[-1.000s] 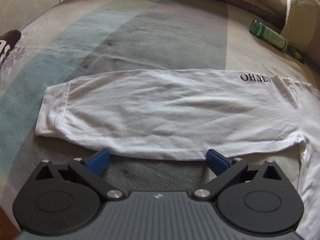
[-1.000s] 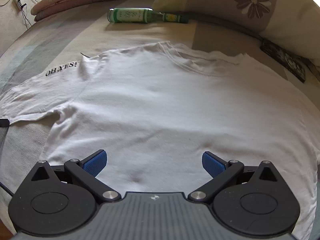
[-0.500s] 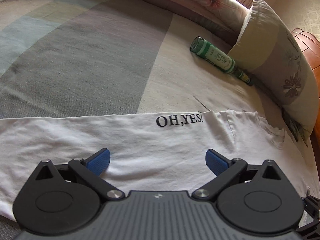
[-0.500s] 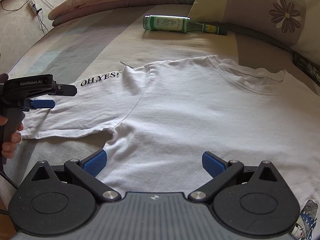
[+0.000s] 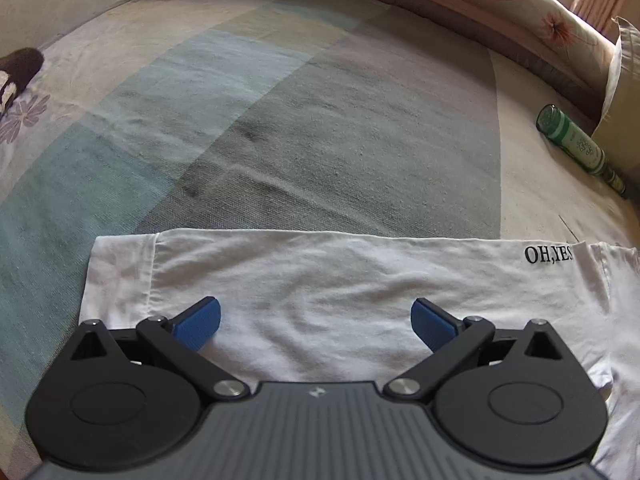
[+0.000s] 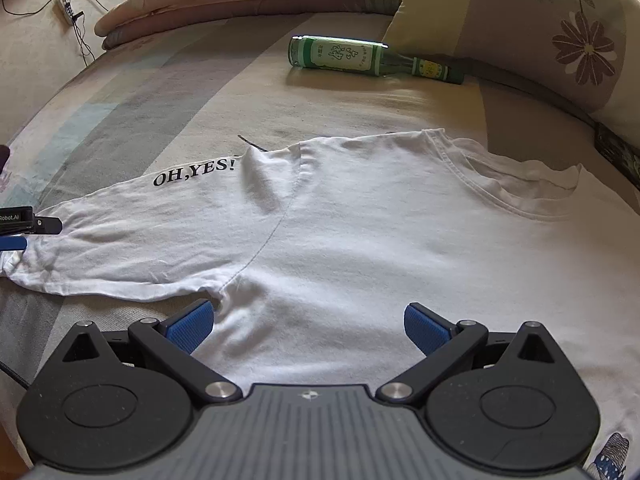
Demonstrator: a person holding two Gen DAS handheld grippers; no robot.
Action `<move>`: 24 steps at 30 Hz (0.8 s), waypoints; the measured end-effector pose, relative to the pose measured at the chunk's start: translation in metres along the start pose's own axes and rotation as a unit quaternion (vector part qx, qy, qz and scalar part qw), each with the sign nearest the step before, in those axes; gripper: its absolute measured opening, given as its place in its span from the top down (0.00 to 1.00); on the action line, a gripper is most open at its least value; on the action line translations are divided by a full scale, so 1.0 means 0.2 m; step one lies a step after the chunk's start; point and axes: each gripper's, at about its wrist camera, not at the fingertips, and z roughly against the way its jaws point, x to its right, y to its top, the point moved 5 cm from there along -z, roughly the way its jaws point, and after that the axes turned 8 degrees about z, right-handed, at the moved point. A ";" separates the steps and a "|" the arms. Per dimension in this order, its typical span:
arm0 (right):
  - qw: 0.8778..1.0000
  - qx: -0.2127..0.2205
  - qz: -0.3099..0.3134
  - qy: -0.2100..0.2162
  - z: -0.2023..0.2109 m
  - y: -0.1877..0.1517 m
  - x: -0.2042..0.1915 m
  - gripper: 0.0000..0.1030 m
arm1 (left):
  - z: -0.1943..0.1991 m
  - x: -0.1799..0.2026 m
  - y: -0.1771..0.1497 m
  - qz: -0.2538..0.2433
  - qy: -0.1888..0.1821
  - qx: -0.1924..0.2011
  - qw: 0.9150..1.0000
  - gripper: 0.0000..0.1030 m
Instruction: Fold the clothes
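Flat: shirt [image 6: 380, 240], sleeve [image 5: 320, 292] outstretched. Likely light, limp, easily wrinkled; best pinched at cuff [image 5: 120, 280]. Left gripper [image 5: 316, 320], right gripper [image 6: 308, 322]: jaws spread, empty.

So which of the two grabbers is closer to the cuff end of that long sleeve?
Left. The left gripper hangs over the sleeve close to its cuff, jaws open. The right gripper is over the shirt's body by the armpit, at the sleeve's other end.
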 end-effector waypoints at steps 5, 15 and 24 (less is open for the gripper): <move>0.999 -0.002 0.038 0.015 -0.03 0.03 -0.09 0.00 | 0.00 -0.12 -0.01 0.011 0.049 0.010 0.999 0.02; 0.995 0.007 0.084 0.057 -0.03 0.08 -0.22 0.00 | 0.10 -0.09 -0.07 0.028 -0.013 0.008 0.999 0.05; 0.991 0.014 0.109 0.070 0.00 0.07 -0.20 0.00 | 0.07 -0.11 -0.12 0.044 -0.008 0.005 0.999 0.04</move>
